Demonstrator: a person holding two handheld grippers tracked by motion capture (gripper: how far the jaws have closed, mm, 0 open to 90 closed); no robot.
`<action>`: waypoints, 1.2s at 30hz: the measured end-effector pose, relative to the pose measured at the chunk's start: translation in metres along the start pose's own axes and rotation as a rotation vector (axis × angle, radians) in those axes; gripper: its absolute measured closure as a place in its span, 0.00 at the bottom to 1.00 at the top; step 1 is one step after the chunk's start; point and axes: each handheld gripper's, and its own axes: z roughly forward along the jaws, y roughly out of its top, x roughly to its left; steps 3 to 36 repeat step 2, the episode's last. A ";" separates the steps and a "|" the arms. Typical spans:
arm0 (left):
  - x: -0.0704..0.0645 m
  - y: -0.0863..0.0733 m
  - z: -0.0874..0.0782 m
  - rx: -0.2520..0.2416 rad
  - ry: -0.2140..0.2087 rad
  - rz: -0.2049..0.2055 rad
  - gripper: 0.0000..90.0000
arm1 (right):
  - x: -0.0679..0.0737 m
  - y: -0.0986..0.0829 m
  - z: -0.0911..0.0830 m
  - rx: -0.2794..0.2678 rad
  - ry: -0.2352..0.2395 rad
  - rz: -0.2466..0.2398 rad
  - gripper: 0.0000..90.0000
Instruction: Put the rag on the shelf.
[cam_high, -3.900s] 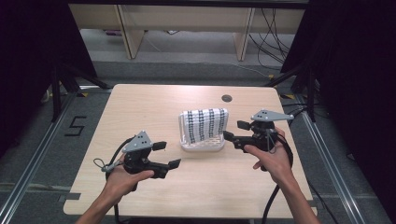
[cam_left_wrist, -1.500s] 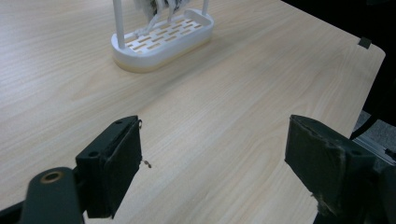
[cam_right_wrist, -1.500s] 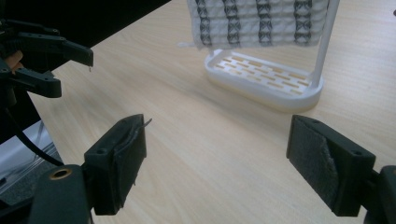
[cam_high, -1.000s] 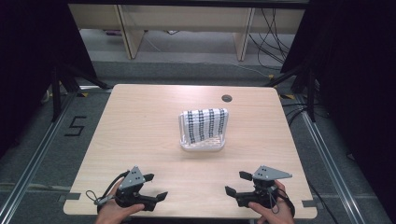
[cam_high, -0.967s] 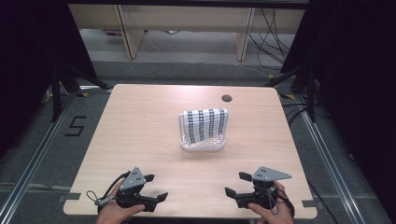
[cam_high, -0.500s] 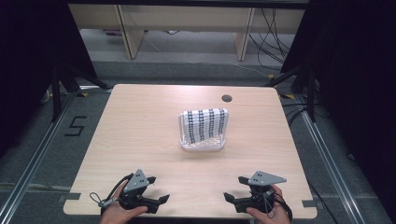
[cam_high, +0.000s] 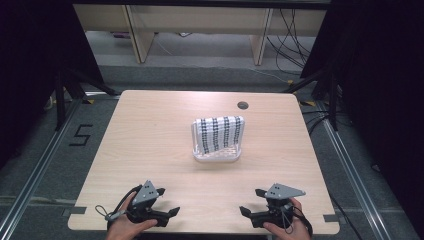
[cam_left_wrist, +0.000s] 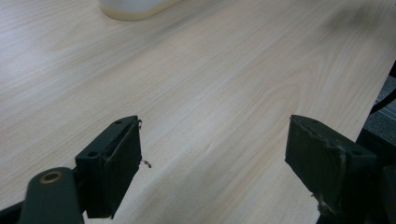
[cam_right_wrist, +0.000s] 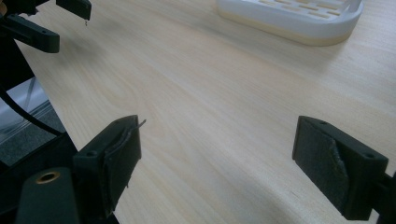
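Observation:
A white slotted basket (cam_high: 216, 156) stands at the middle of the wooden table (cam_high: 150, 130), and a black-and-white patterned cloth (cam_high: 220, 132) stands folded inside it. My left gripper (cam_high: 167, 201) rests near the table's front edge at the left, jaws wide apart and empty. At the front right my right gripper (cam_high: 251, 201) is open too, with nothing between its jaws. In the left gripper view the left gripper (cam_left_wrist: 215, 154) spans bare wood, with the basket's base (cam_left_wrist: 133, 8) far ahead. The right gripper (cam_right_wrist: 217, 158) faces the basket (cam_right_wrist: 299, 21), and the left gripper (cam_right_wrist: 51, 21) appears at its upper left.
A dark round cable hole (cam_high: 243, 105) sits near the table's far right edge. Black stands and cables lie on the floor around the table. A "5" marking (cam_high: 80, 135) is on the floor at the left.
Both grippers have drawn back from beside the basket to the table's front edge, then sunk slightly lower. The basket and cloth have not moved.

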 end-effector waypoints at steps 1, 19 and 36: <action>0.002 0.000 -0.001 0.012 0.003 0.007 0.20 | -0.002 0.000 0.000 -0.009 -0.001 -0.020 0.18; 0.003 0.000 -0.001 0.013 0.013 0.006 0.20 | -0.003 0.000 0.000 -0.016 -0.004 -0.034 0.18; 0.003 0.000 -0.001 0.013 0.013 0.006 0.20 | -0.003 0.000 0.000 -0.016 -0.004 -0.034 0.18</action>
